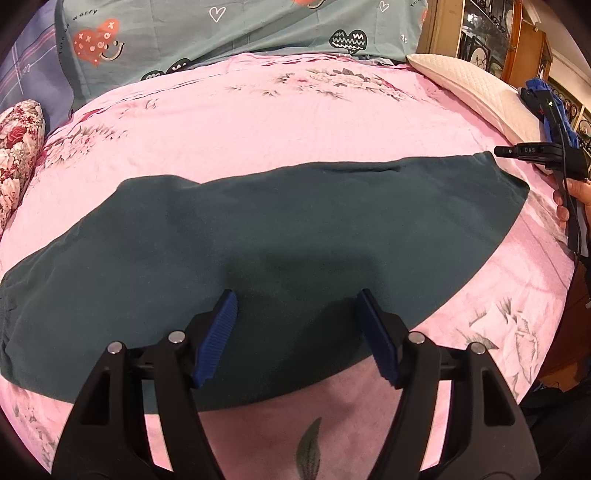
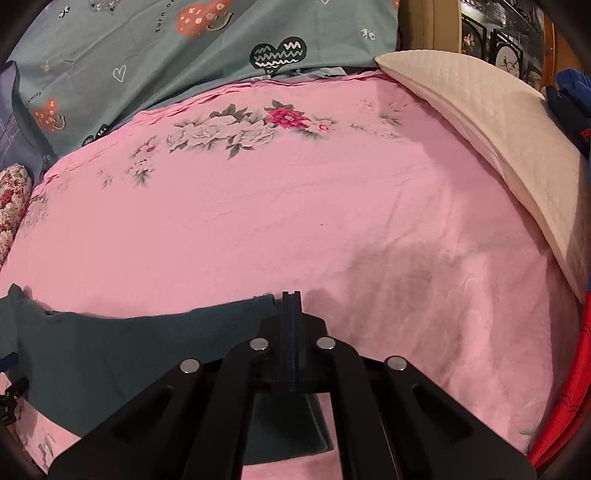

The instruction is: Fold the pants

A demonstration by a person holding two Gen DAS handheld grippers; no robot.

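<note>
Dark teal pants point(image 1: 258, 236) lie flat across the pink flowered bedsheet point(image 1: 280, 122), stretched left to right. My left gripper point(image 1: 295, 314) is open, its blue pads point(image 1: 218, 336) hovering over the near edge of the pants around the middle, holding nothing. My right gripper point(image 2: 291, 306) is shut, its jaws pressed together, just above the right end of the pants point(image 2: 129, 350); I cannot tell whether any cloth is pinched. In the left wrist view the right gripper point(image 1: 517, 151) shows at the pants' far right corner.
A teal heart-print quilt point(image 1: 240, 33) lies bunched at the back of the bed. A white pillow point(image 2: 487, 147) lies at the right, a flowered pillow point(image 1: 18, 155) at the left. Red and blue cloth point(image 2: 565, 398) hangs at the right edge.
</note>
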